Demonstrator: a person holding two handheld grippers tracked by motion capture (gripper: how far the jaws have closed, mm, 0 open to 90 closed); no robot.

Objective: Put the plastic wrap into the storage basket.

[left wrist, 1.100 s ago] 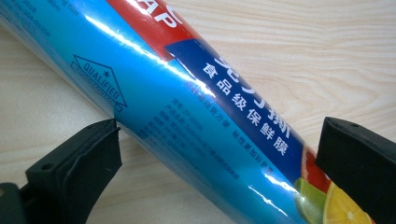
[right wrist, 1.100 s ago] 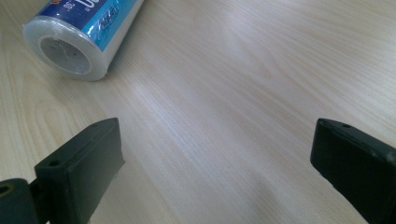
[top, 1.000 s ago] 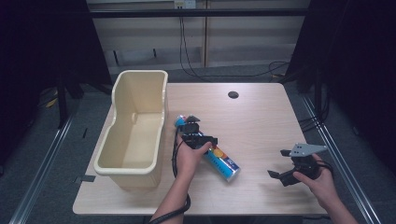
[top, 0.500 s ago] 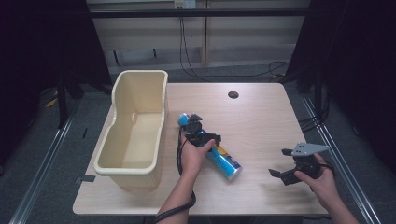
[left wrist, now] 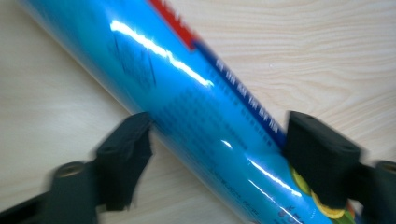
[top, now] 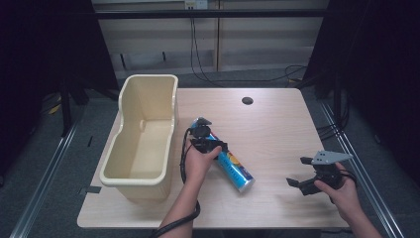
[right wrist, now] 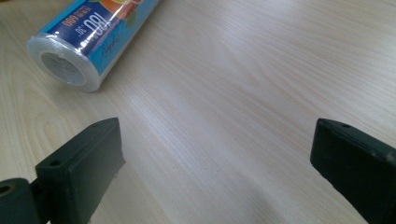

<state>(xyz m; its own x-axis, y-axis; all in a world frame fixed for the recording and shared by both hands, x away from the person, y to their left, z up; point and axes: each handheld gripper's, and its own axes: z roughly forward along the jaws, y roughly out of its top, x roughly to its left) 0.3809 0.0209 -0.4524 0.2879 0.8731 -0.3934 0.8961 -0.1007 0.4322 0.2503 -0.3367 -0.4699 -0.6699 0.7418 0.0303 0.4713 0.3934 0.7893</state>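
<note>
A blue plastic-wrap roll [top: 236, 170] with red and fruit print lies slantwise on the wooden table [top: 277, 129], right of the bin. My left gripper [top: 203, 140] sits over the roll's upper half. In the left gripper view the roll [left wrist: 196, 102] fills the gap, and both jaws of the left gripper [left wrist: 217, 135] press its sides. My right gripper [top: 297, 171] hovers open near the table's front right, pointing left. From the right gripper view the roll's white end [right wrist: 65, 65] lies ahead at upper left, well beyond the right gripper [right wrist: 217, 140].
A tall cream plastic bin [top: 171, 114] stands on the table's left side, close to my left hand. A dark cable hole [top: 247, 100] sits at the back of the table. Black cables trail from both grippers.
My left gripper has slid a little up along the roll toward its far end. The roll and my right gripper have hardly moved.
</note>
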